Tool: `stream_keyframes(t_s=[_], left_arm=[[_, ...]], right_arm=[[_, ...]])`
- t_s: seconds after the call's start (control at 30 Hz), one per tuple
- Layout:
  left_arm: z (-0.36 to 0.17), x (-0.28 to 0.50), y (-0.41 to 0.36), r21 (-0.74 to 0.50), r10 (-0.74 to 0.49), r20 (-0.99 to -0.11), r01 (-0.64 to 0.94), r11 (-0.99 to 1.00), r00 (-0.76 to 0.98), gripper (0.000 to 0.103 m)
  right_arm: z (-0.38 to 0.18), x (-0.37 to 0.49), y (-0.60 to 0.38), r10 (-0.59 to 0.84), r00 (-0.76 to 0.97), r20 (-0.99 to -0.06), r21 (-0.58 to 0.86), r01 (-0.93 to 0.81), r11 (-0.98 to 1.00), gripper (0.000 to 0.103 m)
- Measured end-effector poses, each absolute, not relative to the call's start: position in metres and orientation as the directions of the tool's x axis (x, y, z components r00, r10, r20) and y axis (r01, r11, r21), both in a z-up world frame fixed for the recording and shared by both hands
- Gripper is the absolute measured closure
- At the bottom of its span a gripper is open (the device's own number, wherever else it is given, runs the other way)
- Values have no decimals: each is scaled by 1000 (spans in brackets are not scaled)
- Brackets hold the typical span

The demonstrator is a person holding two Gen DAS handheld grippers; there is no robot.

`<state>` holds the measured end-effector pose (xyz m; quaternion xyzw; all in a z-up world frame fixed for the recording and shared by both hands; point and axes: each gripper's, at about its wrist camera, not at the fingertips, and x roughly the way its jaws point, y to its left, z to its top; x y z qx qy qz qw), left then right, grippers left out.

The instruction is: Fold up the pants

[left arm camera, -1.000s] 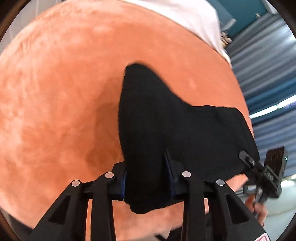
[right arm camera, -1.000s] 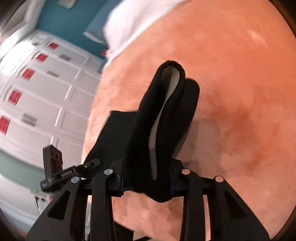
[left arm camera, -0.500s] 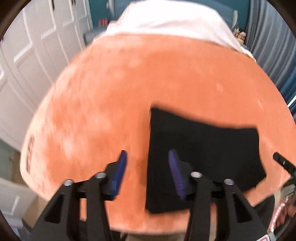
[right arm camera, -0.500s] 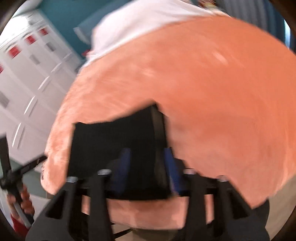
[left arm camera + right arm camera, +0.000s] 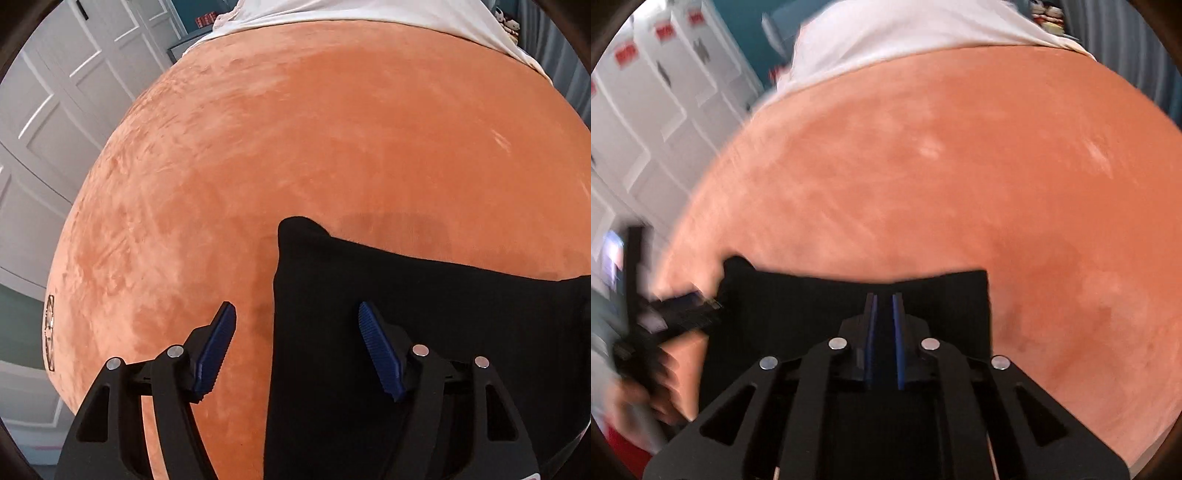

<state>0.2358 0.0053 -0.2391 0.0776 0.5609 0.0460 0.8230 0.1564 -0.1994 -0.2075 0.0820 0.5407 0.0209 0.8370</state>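
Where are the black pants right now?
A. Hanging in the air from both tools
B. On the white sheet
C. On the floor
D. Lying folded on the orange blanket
D: the folded black pants lie flat on the orange velvety blanket, and the left tool stands open, gripping nothing.

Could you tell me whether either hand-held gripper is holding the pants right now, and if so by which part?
The left hand-held gripper is open and holds nothing. The right hand-held gripper is nearly closed above the folded pants, with no cloth visible between its fingers.
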Motion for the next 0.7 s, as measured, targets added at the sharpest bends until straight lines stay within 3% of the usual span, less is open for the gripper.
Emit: stream_keyframes(t_s=[0.17, 0.43, 0.7], left_arm=[[-212, 227, 4, 138, 122, -913, 13, 990, 389, 37], [-183, 146, -3, 104, 63, -908, 77, 992, 415, 37], [-202, 107, -16, 120, 66, -930, 129, 984, 361, 37]], right_arm=[[-155, 112, -202, 269, 538, -799, 352, 55, 934, 90], [-171, 45, -180, 280, 475, -835, 322, 10, 947, 90], [-186, 35, -169, 282, 465, -839, 325, 14, 946, 90]])
